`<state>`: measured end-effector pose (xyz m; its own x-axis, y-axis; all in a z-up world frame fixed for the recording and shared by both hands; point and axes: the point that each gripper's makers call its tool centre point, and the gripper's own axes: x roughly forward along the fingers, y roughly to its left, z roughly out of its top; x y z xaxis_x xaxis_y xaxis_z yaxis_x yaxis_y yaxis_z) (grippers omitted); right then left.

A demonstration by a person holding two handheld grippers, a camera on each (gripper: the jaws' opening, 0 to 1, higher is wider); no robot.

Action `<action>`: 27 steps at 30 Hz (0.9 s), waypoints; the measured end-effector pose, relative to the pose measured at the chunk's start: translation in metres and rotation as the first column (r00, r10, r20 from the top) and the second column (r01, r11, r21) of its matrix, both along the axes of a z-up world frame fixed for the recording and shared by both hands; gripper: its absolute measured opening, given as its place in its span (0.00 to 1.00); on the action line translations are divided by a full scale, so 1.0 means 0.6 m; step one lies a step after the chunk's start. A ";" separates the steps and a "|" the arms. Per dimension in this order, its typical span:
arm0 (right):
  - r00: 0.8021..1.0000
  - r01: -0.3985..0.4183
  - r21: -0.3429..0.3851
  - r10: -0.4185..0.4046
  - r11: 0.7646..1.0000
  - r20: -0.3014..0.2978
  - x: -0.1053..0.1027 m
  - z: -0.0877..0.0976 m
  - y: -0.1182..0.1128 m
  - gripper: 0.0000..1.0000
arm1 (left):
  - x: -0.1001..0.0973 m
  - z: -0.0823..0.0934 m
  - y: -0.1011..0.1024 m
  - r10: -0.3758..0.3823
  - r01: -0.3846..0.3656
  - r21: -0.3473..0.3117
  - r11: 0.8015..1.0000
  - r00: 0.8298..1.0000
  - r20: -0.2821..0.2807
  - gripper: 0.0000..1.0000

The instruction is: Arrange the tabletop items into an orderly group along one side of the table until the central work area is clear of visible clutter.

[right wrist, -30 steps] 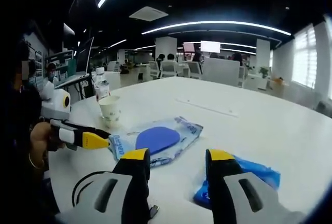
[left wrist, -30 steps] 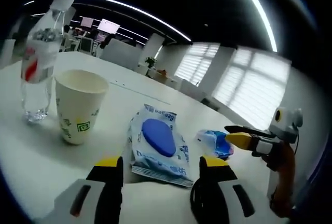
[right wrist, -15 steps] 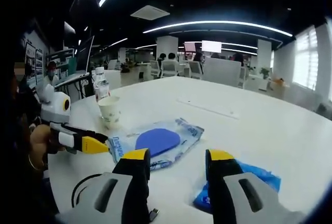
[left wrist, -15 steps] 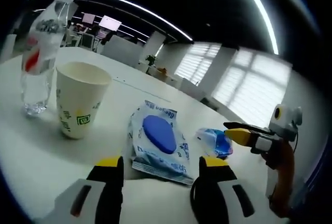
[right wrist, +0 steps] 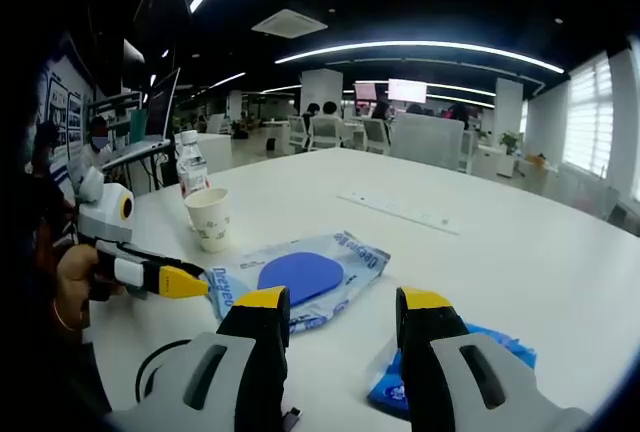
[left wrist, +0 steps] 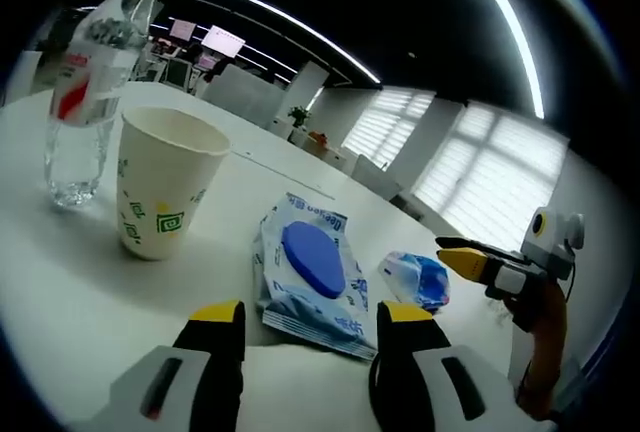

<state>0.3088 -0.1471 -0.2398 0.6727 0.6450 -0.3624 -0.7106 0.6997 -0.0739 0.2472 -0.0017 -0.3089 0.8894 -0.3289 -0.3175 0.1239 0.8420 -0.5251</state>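
Wet-wipe pack (left wrist: 310,277) w/ blue lid lies flat mid-tabletop (left wrist: 60,292), just ahead of left tongs (left wrist: 305,317), jaws apart, holding nothing. Small blue packet (left wrist: 418,279) lies right of pack, near right tongs (right wrist: 335,302), also parted & empty; their yellow tips appear close to the packet, contact unclear. Paper cup (left wrist: 160,192) stands upright left of pack; water bottle (left wrist: 85,82) upright beyond cup.

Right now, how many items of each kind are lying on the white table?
Water bottle: 1
Paper cup: 1
Wet-wipes pack with blue lid: 1
Small blue packet: 1
Total: 4
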 end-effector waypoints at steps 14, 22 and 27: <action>1.000 -0.010 -0.009 0.010 1.000 0.003 0.007 0.001 0.013 0.41 | 0.000 -0.004 0.009 0.020 -0.020 -0.009 1.000 1.000 -0.003 0.39; 1.000 -0.016 -0.021 0.016 1.000 0.011 0.015 0.007 0.022 0.41 | 0.000 -0.006 0.015 0.031 -0.031 -0.024 0.999 1.000 -0.006 0.37; 1.000 -0.018 -0.032 0.018 0.999 0.008 0.022 0.008 0.026 0.41 | 0.001 -0.008 0.019 0.033 -0.034 -0.021 0.999 0.999 -0.006 0.34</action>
